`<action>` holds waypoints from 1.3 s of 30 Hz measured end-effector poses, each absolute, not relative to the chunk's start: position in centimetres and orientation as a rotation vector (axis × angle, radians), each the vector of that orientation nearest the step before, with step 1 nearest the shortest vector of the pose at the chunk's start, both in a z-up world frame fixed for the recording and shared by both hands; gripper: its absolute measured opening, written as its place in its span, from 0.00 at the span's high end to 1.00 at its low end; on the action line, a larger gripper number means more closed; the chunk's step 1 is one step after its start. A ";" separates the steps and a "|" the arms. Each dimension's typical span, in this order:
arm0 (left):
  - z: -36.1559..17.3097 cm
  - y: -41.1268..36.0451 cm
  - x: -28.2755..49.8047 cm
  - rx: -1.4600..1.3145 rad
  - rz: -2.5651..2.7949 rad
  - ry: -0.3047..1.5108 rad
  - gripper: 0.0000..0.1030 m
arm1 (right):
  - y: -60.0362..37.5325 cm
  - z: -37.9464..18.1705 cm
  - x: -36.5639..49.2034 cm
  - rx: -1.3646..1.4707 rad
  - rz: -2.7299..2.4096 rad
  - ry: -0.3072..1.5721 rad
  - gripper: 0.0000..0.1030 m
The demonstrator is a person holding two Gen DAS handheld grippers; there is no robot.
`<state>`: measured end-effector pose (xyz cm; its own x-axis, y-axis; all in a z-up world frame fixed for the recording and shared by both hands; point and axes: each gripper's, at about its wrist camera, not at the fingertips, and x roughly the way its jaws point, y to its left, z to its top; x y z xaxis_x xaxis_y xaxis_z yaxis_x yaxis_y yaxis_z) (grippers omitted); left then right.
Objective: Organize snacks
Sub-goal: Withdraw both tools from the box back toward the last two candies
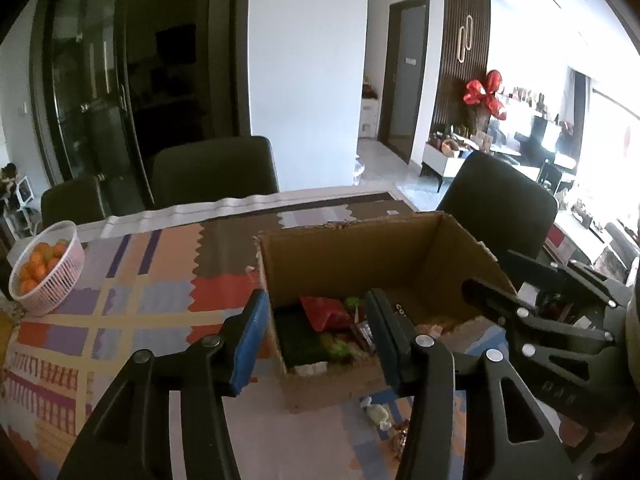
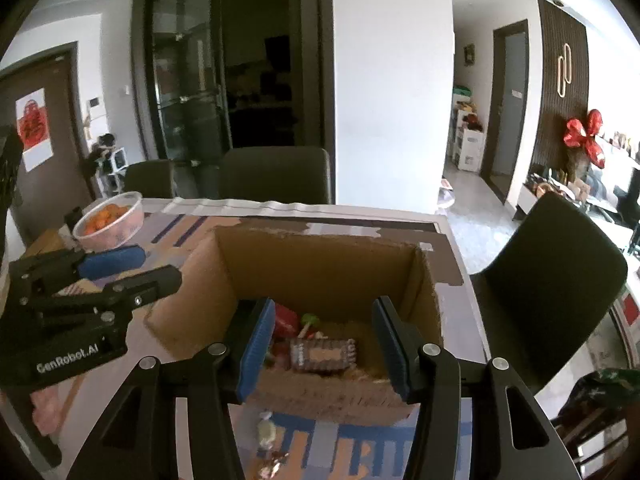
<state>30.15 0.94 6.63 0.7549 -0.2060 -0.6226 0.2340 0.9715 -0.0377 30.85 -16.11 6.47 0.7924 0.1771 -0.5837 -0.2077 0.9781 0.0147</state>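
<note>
An open cardboard box (image 1: 352,256) (image 2: 320,268) stands on the patterned table. It holds several snack packs, among them a red pack (image 1: 326,312) (image 2: 286,320) and a brown wrapped bar (image 2: 322,354). My left gripper (image 1: 316,340) is open and empty, hovering over the box's near left corner. My right gripper (image 2: 324,348) is open and empty, above the box's near wall. A few small wrapped sweets (image 1: 376,414) (image 2: 266,430) lie on the table in front of the box. Each gripper shows in the other's view, the right (image 1: 492,280) and the left (image 2: 156,266).
A pink basket of oranges (image 1: 48,270) (image 2: 110,220) sits at the table's far left. Dark chairs (image 1: 214,174) (image 2: 548,280) stand behind and right of the table. A dark bag (image 2: 600,392) lies at the lower right.
</note>
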 end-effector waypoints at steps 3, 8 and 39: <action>6.8 1.3 28.7 0.036 -0.255 0.658 0.49 | -15.6 6.4 29.3 -0.059 0.228 0.619 0.50; 6.3 1.9 26.2 0.050 -0.245 0.641 0.49 | -15.1 5.5 27.3 -0.056 0.262 0.633 0.50; -5.5 1.9 21.7 0.096 -0.185 0.891 0.48 | -13.9 -8.0 25.5 0.042 0.314 0.999 0.50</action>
